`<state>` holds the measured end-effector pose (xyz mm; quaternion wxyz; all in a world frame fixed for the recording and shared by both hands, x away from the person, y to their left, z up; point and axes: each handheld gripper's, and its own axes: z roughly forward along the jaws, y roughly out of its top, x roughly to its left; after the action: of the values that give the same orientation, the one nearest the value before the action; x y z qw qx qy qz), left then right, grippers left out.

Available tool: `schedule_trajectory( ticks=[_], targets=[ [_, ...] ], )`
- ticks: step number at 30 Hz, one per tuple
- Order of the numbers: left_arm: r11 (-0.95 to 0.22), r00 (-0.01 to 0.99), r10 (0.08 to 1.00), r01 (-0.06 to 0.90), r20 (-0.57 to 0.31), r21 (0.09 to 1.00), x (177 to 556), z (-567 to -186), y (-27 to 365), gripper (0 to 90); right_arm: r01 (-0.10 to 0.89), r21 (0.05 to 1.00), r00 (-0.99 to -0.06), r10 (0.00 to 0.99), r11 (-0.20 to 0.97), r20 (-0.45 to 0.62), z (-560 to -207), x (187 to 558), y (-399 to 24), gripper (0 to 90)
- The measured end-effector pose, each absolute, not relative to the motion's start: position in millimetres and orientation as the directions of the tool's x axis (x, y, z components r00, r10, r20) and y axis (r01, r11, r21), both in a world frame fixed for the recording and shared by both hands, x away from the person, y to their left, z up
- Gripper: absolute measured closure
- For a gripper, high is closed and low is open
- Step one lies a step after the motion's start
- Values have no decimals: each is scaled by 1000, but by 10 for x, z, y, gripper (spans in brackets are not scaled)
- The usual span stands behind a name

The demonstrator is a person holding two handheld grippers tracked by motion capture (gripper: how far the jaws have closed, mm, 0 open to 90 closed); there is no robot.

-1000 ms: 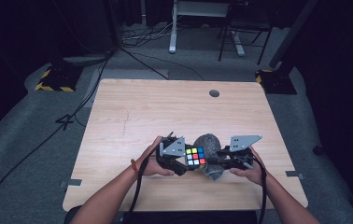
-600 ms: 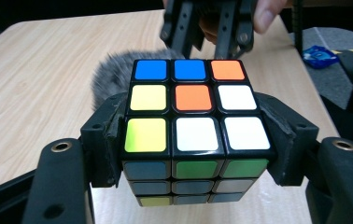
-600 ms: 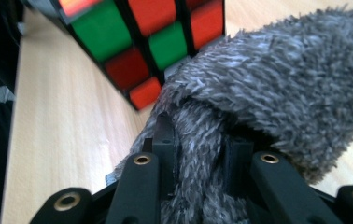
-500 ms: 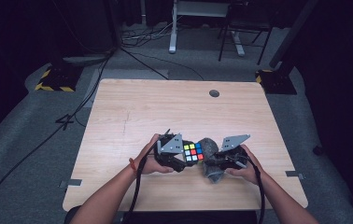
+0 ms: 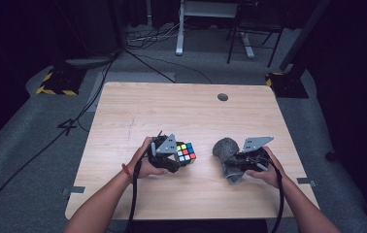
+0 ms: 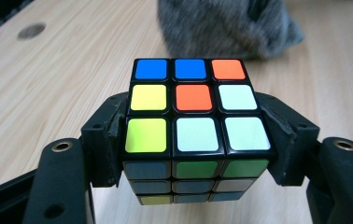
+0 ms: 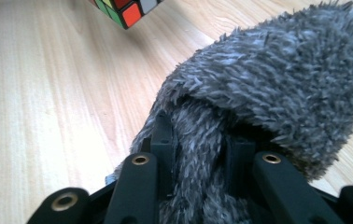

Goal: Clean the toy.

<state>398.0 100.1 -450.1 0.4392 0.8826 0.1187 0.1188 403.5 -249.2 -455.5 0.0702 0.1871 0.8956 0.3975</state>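
My left tongs (image 6: 191,154) clamped on a glossy square-tiled Rubik's cube (image 6: 191,116), my right tongs (image 7: 202,163) pinching a shaggy grey plush pouch (image 7: 277,88), both near the front edge of the pale wood-grain tabletop (image 5: 172,107), cables trailing.

I see the scrambled puzzle cube (image 6: 195,119) lifted clear of the table; the grey fuzzy cloth (image 7: 268,93), perhaps a pouch, stands bunched nearby.

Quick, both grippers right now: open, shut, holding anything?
Left gripper: shut on the puzzle cube, pads clamping its two sides.
Right gripper: shut on the grey fuzzy cloth.
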Motion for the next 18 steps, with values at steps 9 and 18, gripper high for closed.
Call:
schedule_trajectory(
  ticks=[9, 18],
  targets=[
    [-642, 945, 313, 137, 94, 754, 3913, -4699, 1110, 335, 347, 712, -902, 426, 611, 73, -4725, 3956, -2786, 701],
    [-598, 945, 328, 195, 15, 777, 3897, -4820, 1281, 331, 377, 711, -885, 458, 594, 86, -4800, 3882, -2994, 654]
  ],
)
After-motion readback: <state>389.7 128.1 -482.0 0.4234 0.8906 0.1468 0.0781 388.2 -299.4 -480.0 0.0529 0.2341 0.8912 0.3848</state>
